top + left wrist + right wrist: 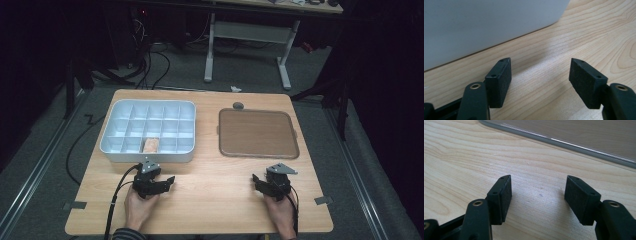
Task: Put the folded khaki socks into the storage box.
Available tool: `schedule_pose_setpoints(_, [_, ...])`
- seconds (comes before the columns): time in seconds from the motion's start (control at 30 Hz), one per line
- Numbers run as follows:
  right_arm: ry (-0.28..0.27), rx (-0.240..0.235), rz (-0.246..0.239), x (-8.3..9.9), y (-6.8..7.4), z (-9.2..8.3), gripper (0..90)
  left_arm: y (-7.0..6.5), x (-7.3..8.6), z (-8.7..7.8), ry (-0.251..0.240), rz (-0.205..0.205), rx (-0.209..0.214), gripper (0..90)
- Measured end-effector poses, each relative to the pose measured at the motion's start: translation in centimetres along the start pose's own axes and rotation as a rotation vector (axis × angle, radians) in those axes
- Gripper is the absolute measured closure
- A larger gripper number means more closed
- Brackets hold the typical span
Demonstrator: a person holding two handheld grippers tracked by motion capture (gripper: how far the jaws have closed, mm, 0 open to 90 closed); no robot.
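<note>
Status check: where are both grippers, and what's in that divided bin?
Left gripper open, empty, beside the grey bin. Right gripper open, empty, near the brown tray. One tan item in the bin's front row. Nothing in the way.

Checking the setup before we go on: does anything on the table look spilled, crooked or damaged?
Nothing stands out. The grey compartment box and brown tray sit square on the table; one pale brown item lies inside a front compartment. Left gripper and right gripper are open and empty.

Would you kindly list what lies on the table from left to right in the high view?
Pale grey plastic compartment box → left gripper → right gripper → flat brown rectangular tray.
</note>
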State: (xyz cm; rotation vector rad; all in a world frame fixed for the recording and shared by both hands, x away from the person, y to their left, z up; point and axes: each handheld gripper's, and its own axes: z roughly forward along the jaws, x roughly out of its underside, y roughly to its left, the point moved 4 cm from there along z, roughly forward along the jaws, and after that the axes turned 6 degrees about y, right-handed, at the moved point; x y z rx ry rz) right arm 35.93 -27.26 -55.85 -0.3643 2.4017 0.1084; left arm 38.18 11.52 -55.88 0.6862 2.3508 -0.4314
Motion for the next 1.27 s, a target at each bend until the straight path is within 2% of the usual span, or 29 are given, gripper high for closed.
schedule_pose_setpoints(0.17, [0.0,0.0,0.0,0.0,0.0,0.0,38.9,-0.24,0.08,0.13,-0.003,0.03,-0.027,34.4])
schedule_pose_setpoints(0.37, [0.0,0.0,0.0,0.0,0.0,0.0,38.9,-0.37,0.3,0.21,-0.024,0.035,-0.051,33.7])
schedule_pose_setpoints(0.5, [0.0,0.0,0.0,0.0,0.0,0.0,38.9,-0.5,0.3,0.26,-0.018,0.047,-0.062,32.8])
schedule_pose_setpoints(0.6, [0.0,0.0,0.0,0.01,0.01,0.0,38.9,-0.79,0.3,0.39,-0.009,0.071,-0.082,31.2])
schedule_pose_setpoints(1.27, [0.001,-0.001,0.001,0.01,0.02,0.0,38.9,-0.78,0.27,0.44,-0.008,0.075,-0.077,29.8])
